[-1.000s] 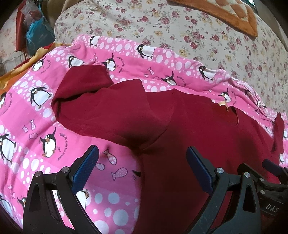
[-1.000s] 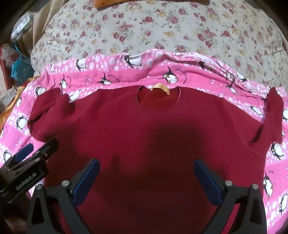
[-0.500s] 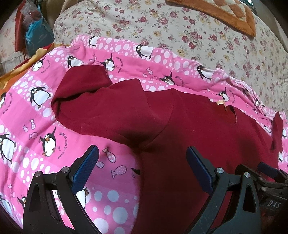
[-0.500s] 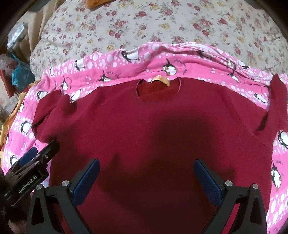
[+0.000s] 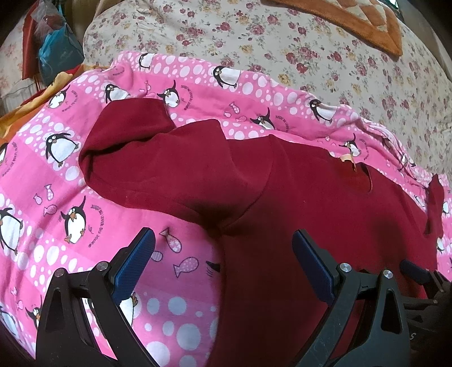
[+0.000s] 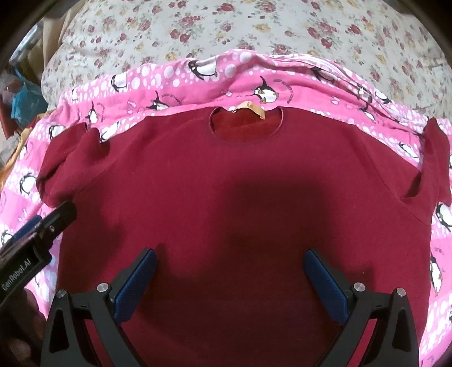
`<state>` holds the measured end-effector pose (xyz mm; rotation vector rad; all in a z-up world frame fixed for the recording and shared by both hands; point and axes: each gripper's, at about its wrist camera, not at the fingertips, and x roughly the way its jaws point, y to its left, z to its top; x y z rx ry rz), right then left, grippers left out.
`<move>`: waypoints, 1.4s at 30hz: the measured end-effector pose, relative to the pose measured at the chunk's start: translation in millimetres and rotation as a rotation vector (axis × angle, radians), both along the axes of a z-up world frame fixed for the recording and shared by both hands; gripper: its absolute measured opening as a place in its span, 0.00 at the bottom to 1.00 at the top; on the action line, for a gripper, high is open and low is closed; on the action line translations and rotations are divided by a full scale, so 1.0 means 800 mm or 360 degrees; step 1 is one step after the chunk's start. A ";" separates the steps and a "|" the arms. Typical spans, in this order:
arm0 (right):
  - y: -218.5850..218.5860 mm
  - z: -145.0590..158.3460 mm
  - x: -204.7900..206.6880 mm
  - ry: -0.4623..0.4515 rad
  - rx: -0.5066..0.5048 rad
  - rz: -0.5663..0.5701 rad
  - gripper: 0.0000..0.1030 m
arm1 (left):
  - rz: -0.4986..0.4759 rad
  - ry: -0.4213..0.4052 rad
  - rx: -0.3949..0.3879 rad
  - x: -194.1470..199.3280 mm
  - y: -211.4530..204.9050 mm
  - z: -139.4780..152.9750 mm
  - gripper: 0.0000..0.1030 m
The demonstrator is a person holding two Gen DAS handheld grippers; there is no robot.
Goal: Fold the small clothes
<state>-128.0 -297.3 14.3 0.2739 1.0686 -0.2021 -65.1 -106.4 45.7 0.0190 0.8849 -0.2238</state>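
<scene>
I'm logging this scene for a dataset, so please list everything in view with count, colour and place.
shirt: one, dark red, spread flat on the pink blanket, neck away from the cameras.
neck label: one, tan, inside the shirt's neck opening.
pink blanket: one, pink with white dots and penguins, under the shirt.
floral bedspread: one, cream with red roses, beyond the blanket.
orange quilt: one, orange and cream, far right corner in the left wrist view.
blue bag: one, blue, far left beside the bed.
left hand-held gripper: one, black with blue pads, open, over the shirt's left side edge.
right hand-held gripper: one, black with blue pads, open, over the shirt's lower middle.
</scene>
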 end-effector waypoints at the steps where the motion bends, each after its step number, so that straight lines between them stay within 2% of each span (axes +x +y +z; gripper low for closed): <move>1: 0.000 -0.001 0.000 0.0003 -0.0003 0.0003 1.00 | -0.0002 0.0001 -0.0001 0.000 0.000 0.000 0.95; 10: 0.001 0.001 0.001 0.0031 -0.0005 0.0016 1.00 | -0.0016 -0.0002 0.0003 -0.002 -0.002 0.000 0.95; 21: 0.022 0.047 0.021 -0.0092 -0.0057 0.0120 1.00 | 0.0072 -0.0022 -0.0003 0.011 0.022 0.007 0.95; 27: 0.026 0.048 0.024 -0.0145 -0.0028 0.0078 1.00 | 0.0081 -0.0009 -0.0010 0.013 0.027 0.005 0.95; 37: 0.037 0.050 0.038 -0.0146 -0.0057 0.0100 1.00 | 0.0110 0.0010 -0.0012 0.017 0.038 0.001 0.95; 39: 0.040 0.051 0.038 -0.0164 -0.0064 0.0105 0.96 | 0.0110 0.0011 -0.0015 0.019 0.038 0.001 0.95; 42: 0.044 0.050 0.042 -0.0156 -0.0044 0.0132 0.96 | 0.0109 0.0014 -0.0012 0.019 0.039 0.001 0.95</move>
